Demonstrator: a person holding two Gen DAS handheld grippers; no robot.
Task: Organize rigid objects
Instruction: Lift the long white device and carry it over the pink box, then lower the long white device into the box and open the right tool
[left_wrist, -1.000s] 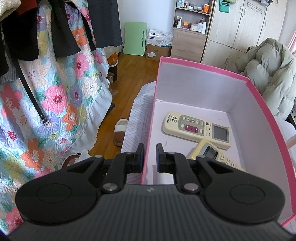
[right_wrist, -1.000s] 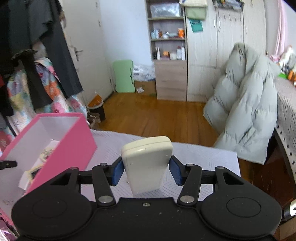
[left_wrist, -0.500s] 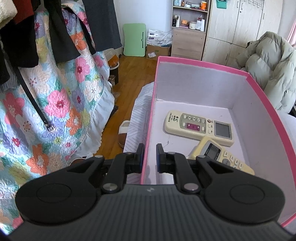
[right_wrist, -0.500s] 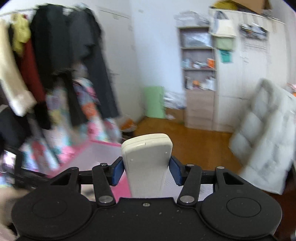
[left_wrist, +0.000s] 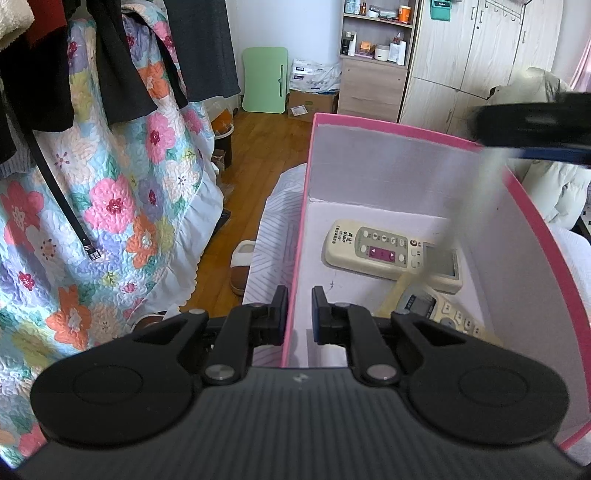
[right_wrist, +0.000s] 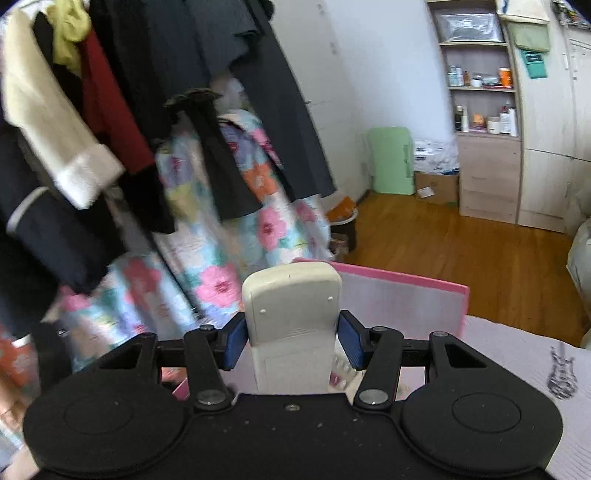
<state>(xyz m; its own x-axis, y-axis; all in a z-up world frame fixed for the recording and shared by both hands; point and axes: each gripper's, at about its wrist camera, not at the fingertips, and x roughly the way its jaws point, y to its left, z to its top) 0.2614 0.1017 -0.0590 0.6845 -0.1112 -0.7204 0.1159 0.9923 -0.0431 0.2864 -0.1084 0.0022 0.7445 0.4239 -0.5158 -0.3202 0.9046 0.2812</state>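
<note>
Remote (right_wrist: 291, 325), judged light, stiff and slick-cased, is clamped across its sides in right tongs (right_wrist: 291, 338) above the box (right_wrist: 402, 295); left tongs (left_wrist: 299, 314) pinch the box's near-left wall.

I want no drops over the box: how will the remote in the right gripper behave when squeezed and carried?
The remote looks like hard plastic, so probably stiff. The right gripper pinches only its smooth sides, so it may slip. Probably light.

right gripper (right_wrist: 291, 341) | clamps cream remote (right_wrist: 292, 325) (back up) | over pink box (right_wrist: 402, 295)
</note>
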